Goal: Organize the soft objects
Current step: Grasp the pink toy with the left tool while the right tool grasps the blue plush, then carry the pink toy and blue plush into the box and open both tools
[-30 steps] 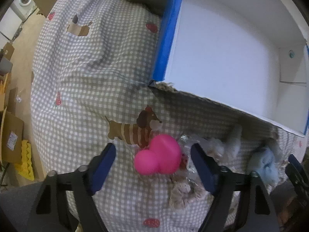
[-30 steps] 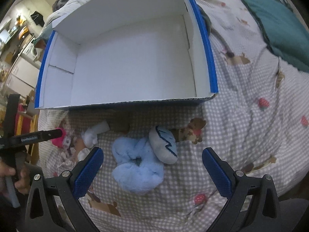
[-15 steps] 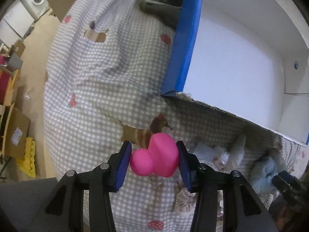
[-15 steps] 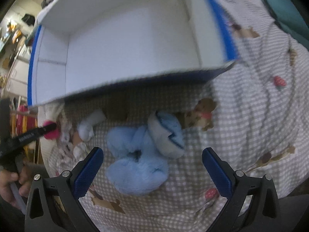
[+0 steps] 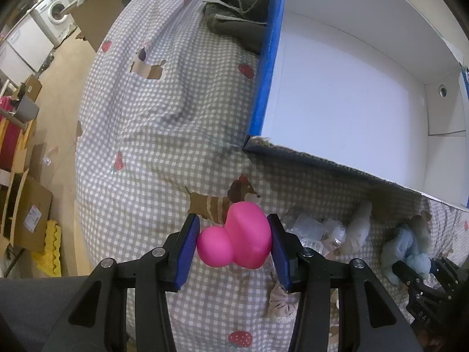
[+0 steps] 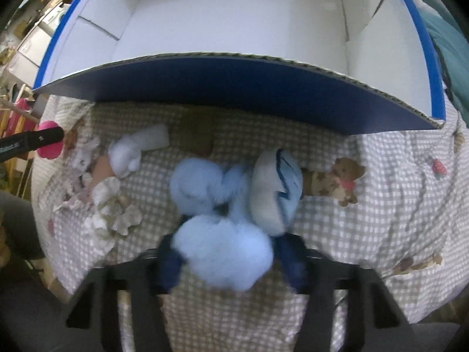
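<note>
Left wrist view shows a bed under a grey checked sheet [image 5: 152, 123] printed with dogs and strawberries, a white box [image 5: 346, 94] with blue outer walls on it, and a washing machine [image 5: 55, 11] beyond bare floor. The left gripper [image 5: 234, 245] is clamped on a pink toy [image 5: 237, 242]. The right gripper's [image 6: 224, 253] jaws are closing around a fluffy blue plush [image 6: 222, 246] lying before the box.
</note>
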Available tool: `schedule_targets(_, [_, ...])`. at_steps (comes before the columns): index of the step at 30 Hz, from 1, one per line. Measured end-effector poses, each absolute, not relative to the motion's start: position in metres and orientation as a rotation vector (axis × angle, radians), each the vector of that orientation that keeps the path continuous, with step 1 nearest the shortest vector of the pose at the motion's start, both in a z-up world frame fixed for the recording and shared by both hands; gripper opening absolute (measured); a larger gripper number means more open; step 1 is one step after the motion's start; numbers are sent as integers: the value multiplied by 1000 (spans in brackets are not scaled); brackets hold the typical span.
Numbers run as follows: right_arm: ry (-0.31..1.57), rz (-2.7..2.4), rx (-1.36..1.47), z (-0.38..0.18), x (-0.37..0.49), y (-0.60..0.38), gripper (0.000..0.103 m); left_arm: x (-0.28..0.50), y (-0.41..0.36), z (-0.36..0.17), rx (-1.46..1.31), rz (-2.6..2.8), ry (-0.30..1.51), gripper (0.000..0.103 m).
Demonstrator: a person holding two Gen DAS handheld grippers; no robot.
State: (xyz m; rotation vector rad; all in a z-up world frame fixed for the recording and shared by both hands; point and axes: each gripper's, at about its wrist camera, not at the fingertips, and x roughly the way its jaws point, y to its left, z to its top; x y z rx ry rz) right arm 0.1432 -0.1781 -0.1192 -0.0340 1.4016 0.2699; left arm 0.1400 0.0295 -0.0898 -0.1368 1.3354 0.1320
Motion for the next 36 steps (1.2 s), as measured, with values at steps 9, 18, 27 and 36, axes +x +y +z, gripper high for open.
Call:
schedule_targets(9, [1363, 339, -53, -93, 117, -166, 28, 130, 44, -92, -148, 126, 1325, 43])
schedule_targets(18, [1268, 378, -48, -50, 92, -157, 26, 115, 42, -95, -147, 123, 1330, 43])
schedule_targets(27, [1107, 417, 33, 8, 55, -166, 25, 93, 37, -84, -167, 134, 1275, 43])
schedule_targets(36, [973, 425, 66, 44, 63, -190, 25, 80, 3, -39, -94, 81, 1129, 43])
